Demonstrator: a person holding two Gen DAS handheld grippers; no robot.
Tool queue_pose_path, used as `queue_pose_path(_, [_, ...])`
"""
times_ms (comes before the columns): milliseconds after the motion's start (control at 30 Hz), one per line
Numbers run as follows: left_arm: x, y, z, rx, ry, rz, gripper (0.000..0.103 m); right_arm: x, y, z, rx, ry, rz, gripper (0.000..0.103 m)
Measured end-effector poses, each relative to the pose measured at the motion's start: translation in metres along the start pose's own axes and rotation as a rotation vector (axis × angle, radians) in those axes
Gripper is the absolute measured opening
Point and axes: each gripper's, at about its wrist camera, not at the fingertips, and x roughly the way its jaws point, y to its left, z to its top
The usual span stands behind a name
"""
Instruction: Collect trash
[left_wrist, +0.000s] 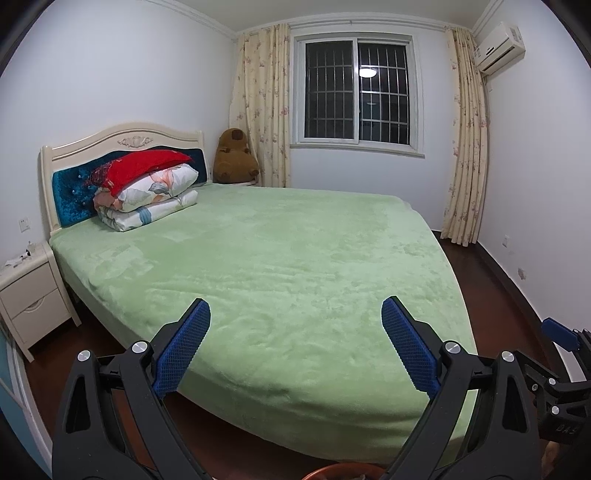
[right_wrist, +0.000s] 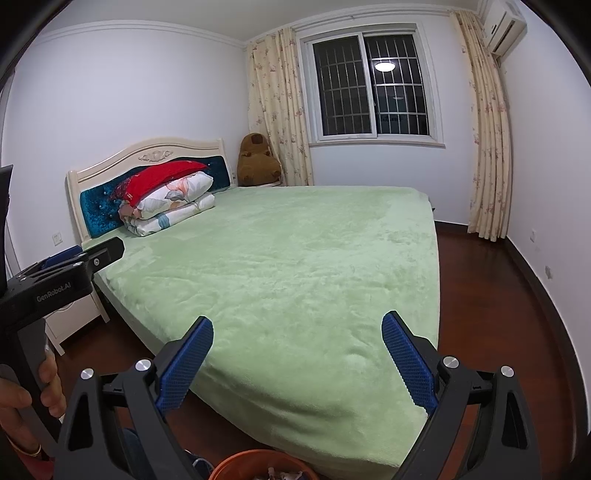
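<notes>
Bedroom with a green bed (left_wrist: 280, 266) filling the middle, both grippers hanging open above its foot corner.

The left gripper (left_wrist: 295, 343) is holding its blue pads wide apart with nothing between them, and the right gripper (right_wrist: 297, 360) is doing the same. An orange bin (right_wrist: 258, 466) is showing at 6 o'clock in the right wrist view, scraps of trash (right_wrist: 280, 474) lying inside it; its rim is peeking in at 6 o'clock in the left view too. Folded quilts (left_wrist: 147, 199) are sitting at 10 o'clock against the headboard (left_wrist: 122, 144), a nightstand (left_wrist: 33, 295) at 9 o'clock, a plush bear (left_wrist: 234, 157) by the curtain (left_wrist: 262, 110), a barred window (left_wrist: 356, 88) at 12 o'clock.
</notes>
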Motion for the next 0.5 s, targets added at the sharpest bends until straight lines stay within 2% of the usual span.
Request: queue_pose_path(500, [0.0023,-0.0004,-0.0008,-0.005,0.017,0.001,0.092,0.0033,-0.0002,-0.0011,0.006,0.010,0.002,0.091])
